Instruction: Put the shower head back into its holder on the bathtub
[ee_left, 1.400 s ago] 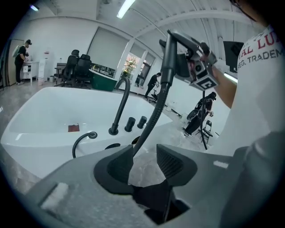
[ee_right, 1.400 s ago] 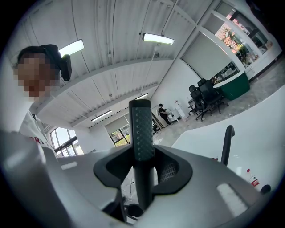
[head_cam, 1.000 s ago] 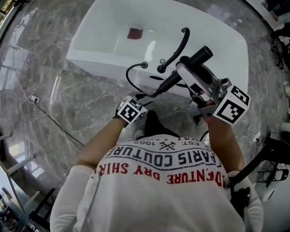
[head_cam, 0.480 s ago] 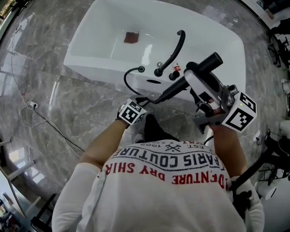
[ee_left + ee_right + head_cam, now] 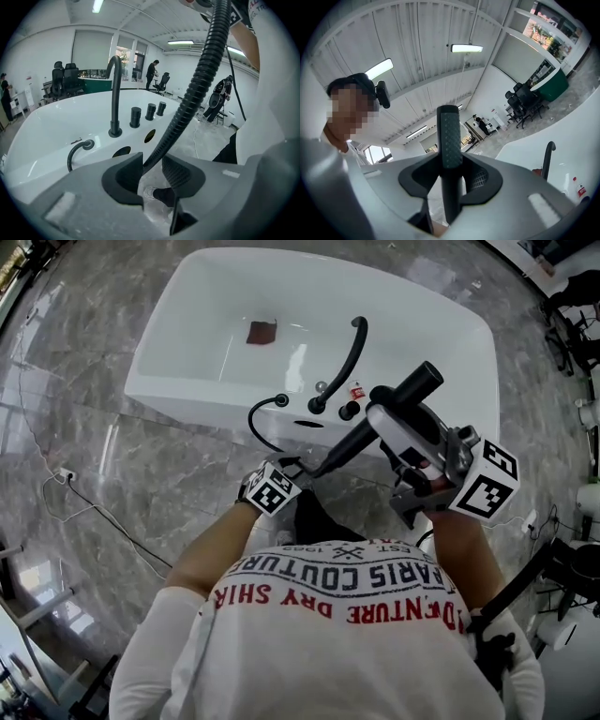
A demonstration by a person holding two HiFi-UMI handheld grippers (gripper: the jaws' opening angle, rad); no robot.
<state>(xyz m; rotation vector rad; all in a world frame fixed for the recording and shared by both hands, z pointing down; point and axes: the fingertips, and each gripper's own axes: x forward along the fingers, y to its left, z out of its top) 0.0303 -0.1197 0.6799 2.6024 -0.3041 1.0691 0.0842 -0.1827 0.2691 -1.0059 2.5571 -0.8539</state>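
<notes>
The black stick-shaped shower head (image 5: 417, 381) is clamped by its textured handle in the right tool (image 5: 451, 178). It is raised over the near rim of the white bathtub (image 5: 169, 395). The black ribbed hose (image 5: 197, 89) passes between the jaws of the left tool (image 5: 152, 165), which are opening. The carry-back is judged in hand. Next, the head needs lowering toward the dark oval opening (image 5: 308, 424) at 10 o'clock, probably the holder.
</notes>
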